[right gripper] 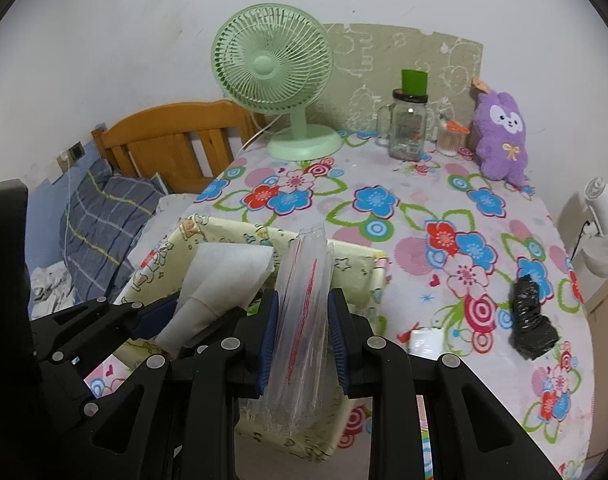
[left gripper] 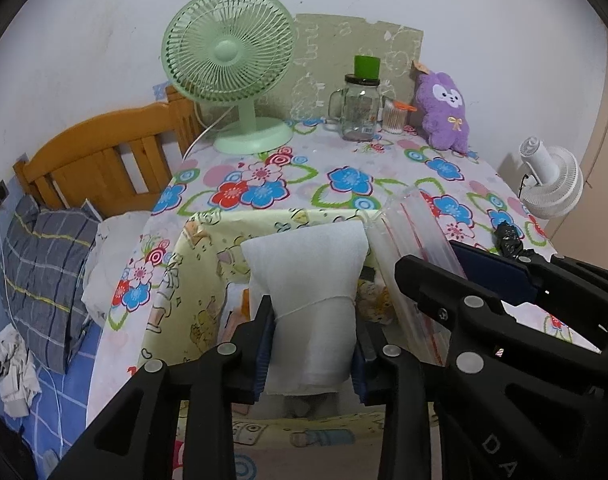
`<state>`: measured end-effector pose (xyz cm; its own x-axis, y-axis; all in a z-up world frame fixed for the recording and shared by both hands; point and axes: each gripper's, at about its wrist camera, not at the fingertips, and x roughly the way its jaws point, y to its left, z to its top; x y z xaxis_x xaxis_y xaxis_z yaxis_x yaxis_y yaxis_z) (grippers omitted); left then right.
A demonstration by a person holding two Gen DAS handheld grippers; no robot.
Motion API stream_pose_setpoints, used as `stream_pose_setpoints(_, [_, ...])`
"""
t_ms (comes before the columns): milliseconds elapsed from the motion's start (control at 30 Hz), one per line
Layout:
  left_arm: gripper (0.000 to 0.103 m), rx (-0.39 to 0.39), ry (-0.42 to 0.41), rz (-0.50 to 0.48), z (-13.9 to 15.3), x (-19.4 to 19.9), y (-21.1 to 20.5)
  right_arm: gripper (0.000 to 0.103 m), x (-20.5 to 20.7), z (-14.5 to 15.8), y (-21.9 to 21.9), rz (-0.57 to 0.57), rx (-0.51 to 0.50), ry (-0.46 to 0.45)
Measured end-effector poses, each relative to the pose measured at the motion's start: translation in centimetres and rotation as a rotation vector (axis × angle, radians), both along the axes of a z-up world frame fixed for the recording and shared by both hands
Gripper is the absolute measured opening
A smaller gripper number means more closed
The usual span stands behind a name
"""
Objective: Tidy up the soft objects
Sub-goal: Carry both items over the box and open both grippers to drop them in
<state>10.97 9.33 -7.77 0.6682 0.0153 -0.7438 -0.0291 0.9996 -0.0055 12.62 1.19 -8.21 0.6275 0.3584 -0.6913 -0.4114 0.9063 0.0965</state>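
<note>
The left gripper (left gripper: 310, 344) has its fingers (left gripper: 263, 344) pinching a folded white foam sheet (left gripper: 308, 272) by its lower part, so the wider upper end stands upright above the open mouth of a yellow cartoon-print fabric box (left gripper: 191, 264); held that way, the limp sheet looks ready to be lowered straight in rather than draped over the rim. Beside it, the right gripper (right gripper: 301, 348) pinches a bundle of clear plastic zip bags with red seal lines (right gripper: 304, 300), its blue pads pressed against both flat sides, and this bundle too stands on edge over the same box, seemingly so that each thin, floppy thing takes a narrow slot. The two grippers sit close together, nearly touching over the box, which suggests both items are meant for the same container. The box stands at the near edge of the table (right gripper: 404, 216), on its flowered cloth, within easy reach. Still lying loose on the cloth are a crumpled black plastic bag (right gripper: 530, 320), to the right, and a purple plush toy (right gripper: 500, 136), propped upright at the back against the wall, probably next to be sorted. The green fan (left gripper: 229, 64) and the glass jar (left gripper: 358, 108) stand at the back, well clear of the work.
</note>
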Motion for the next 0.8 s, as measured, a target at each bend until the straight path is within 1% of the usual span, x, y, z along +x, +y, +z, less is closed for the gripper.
stream_pose_setpoints(100, [0.039, 0.0, 0.009, 0.004, -0.3, 0.0, 0.5, 0.028, 0.1, -0.4, 0.6, 0.012, 0.002, 0.011])
stream_pose_setpoints(233, [0.039, -0.004, 0.019, 0.014, -0.6, 0.0, 1.1, 0.029, 0.6, -1.0, 1.4, 0.025, 0.012, 0.032])
stream_pose_setpoints(333, [0.04, -0.003, 0.03, 0.017, -0.9, 0.2, 1.4, 0.033, 1.0, -1.5, 1.8, 0.029, 0.013, 0.049])
stream_pose_setpoints(400, [0.041, -0.011, 0.037, 0.014, -1.1, 0.2, 1.5, 0.04, 1.1, -1.6, 2.0, 0.033, 0.004, 0.056])
stream_pose_setpoints(467, [0.042, -0.02, 0.037, 0.012, -1.1, 0.3, 1.5, 0.058, 1.2, -1.8, 2.0, 0.025, -0.001, 0.059])
stream_pose_setpoints(533, [0.042, -0.025, 0.036, 0.01, -1.1, 0.3, 1.5, 0.065, 1.2, -1.7, 1.9, 0.016, 0.0, 0.051])
stream_pose_setpoints(633, [0.042, -0.029, 0.036, -0.003, -1.2, 0.4, 1.2, 0.069, 0.9, -1.5, 1.6, -0.006, -0.015, 0.021])
stream_pose_setpoints(733, [0.044, -0.036, 0.035, -0.013, -1.3, 0.5, 0.9, 0.071, 0.9, -1.4, 1.2, -0.021, -0.026, 0.005])
stream_pose_setpoints(767, [0.048, -0.041, 0.034, -0.016, -1.3, 0.6, 0.8, 0.072, 1.0, -1.4, 1.1, -0.026, -0.029, 0.004])
stream_pose_setpoints(800, [0.056, -0.045, 0.034, -0.019, -1.3, 0.6, 0.7, 0.072, 1.1, -1.3, 1.0, -0.032, -0.031, 0.005])
